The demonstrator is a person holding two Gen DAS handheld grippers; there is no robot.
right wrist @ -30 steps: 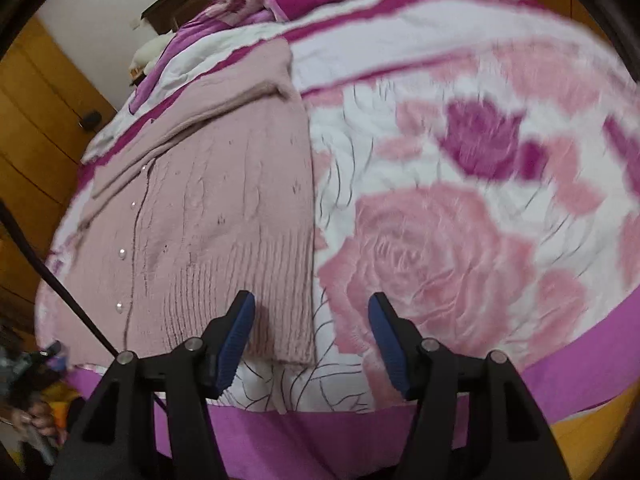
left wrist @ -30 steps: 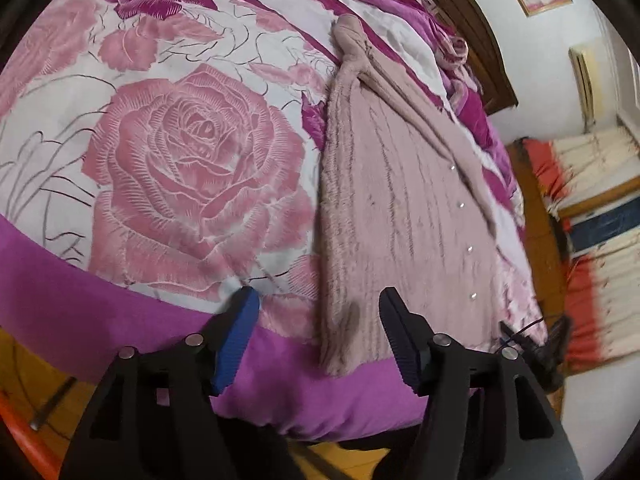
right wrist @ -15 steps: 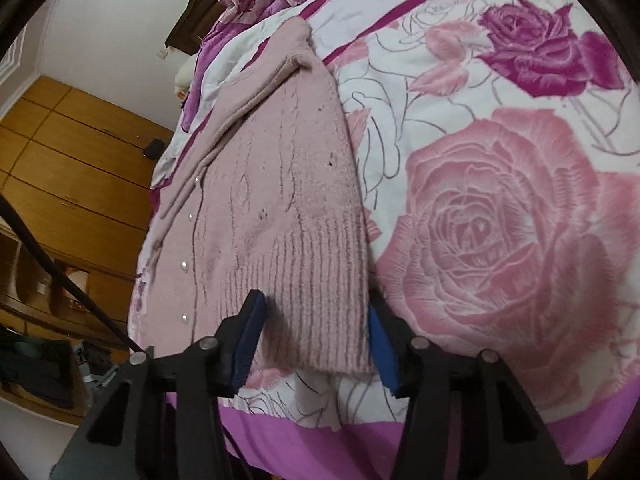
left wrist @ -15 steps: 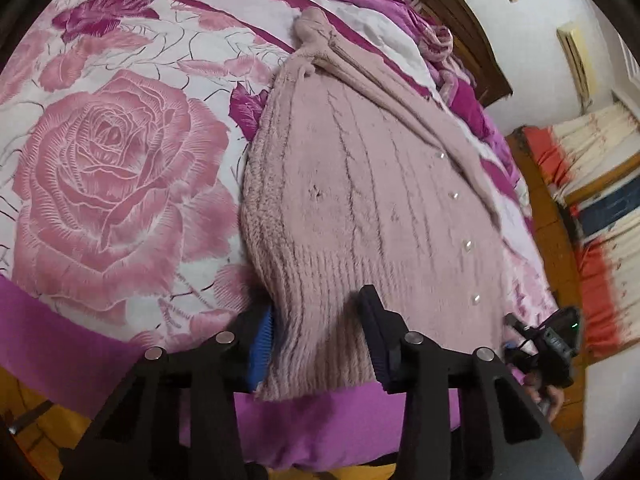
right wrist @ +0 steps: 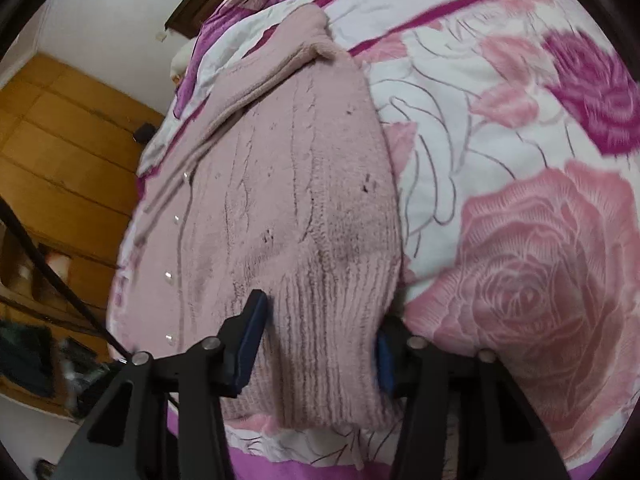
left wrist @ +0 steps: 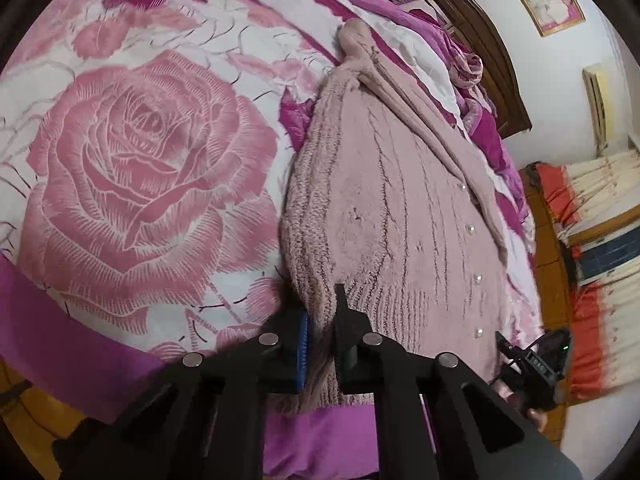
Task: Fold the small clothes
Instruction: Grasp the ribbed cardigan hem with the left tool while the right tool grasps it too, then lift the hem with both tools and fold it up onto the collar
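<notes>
A pale pink knitted cardigan with pearl buttons lies flat along the rose-print bedspread, its ribbed hem nearest me. My left gripper is shut on the hem's left corner, and the knit bunches up between the blue pads. In the right wrist view the same cardigan fills the centre. My right gripper straddles the hem's right corner. Its jaws are closing with the ribbed hem between them, and the right pad is partly hidden under the fabric.
The bedspread's purple border marks the near edge of the bed. A dark wooden headboard and crumpled purple bedding lie at the far end. Wooden wardrobes stand to the left, and striped curtains hang to the right. A black cable crosses the lower left.
Both grippers came forward onto the cardigan's hem. The left jaws went from wide open to shut on the hem corner. The right jaws narrowed around the other corner.
</notes>
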